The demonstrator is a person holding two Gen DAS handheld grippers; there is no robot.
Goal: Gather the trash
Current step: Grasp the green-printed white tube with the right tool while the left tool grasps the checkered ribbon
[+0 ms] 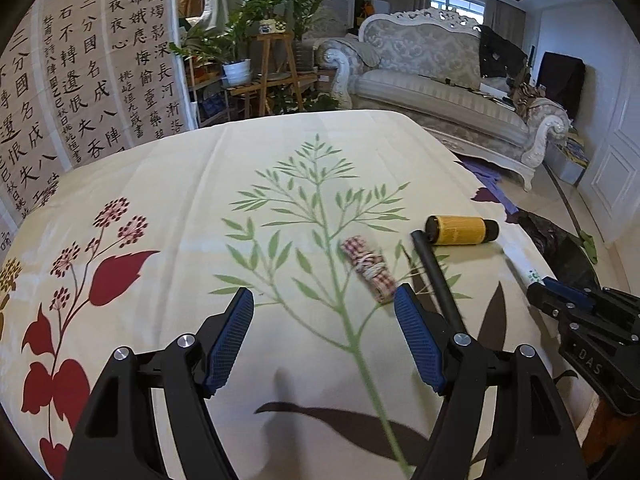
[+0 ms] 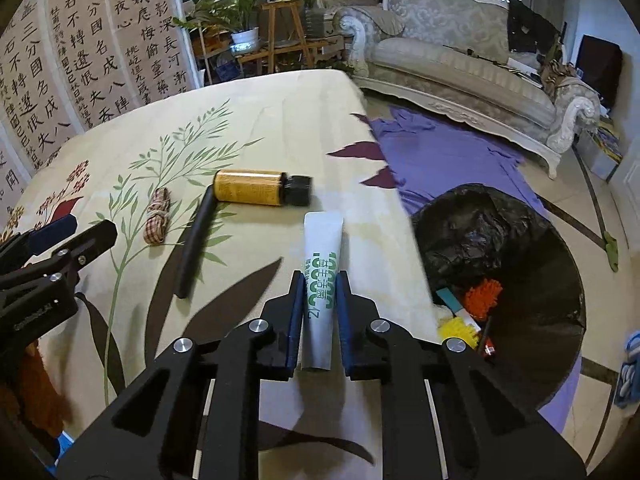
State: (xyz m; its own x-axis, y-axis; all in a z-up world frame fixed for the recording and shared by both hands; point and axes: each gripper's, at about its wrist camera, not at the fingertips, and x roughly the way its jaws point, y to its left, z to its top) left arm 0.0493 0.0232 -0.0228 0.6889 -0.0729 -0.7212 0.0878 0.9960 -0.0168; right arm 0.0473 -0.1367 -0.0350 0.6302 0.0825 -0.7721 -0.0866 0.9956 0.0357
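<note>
A white tube with green print (image 2: 322,280) lies on the floral tablecloth (image 2: 280,128), and my right gripper (image 2: 319,280) is shut on it, blue pads pressing both its sides. Beyond it lie a yellow bottle with a black cap (image 2: 256,188), a black stick (image 2: 196,240) and a small checked cloth roll (image 2: 158,216). In the left wrist view my left gripper (image 1: 324,300) stands open over the cloth with nothing between its pads. The checked roll (image 1: 368,270), the black stick (image 1: 436,276) and the yellow bottle (image 1: 460,230) lie just ahead to its right. The right gripper (image 1: 580,308) shows at that view's right edge.
A bin lined with a black bag (image 2: 520,280) stands on the floor right of the table, holding orange, yellow and teal scraps. A purple cloth (image 2: 440,152) lies on the floor. An ornate sofa (image 2: 460,60), a plant stand (image 2: 280,32) and a calligraphy screen (image 2: 80,60) stand behind.
</note>
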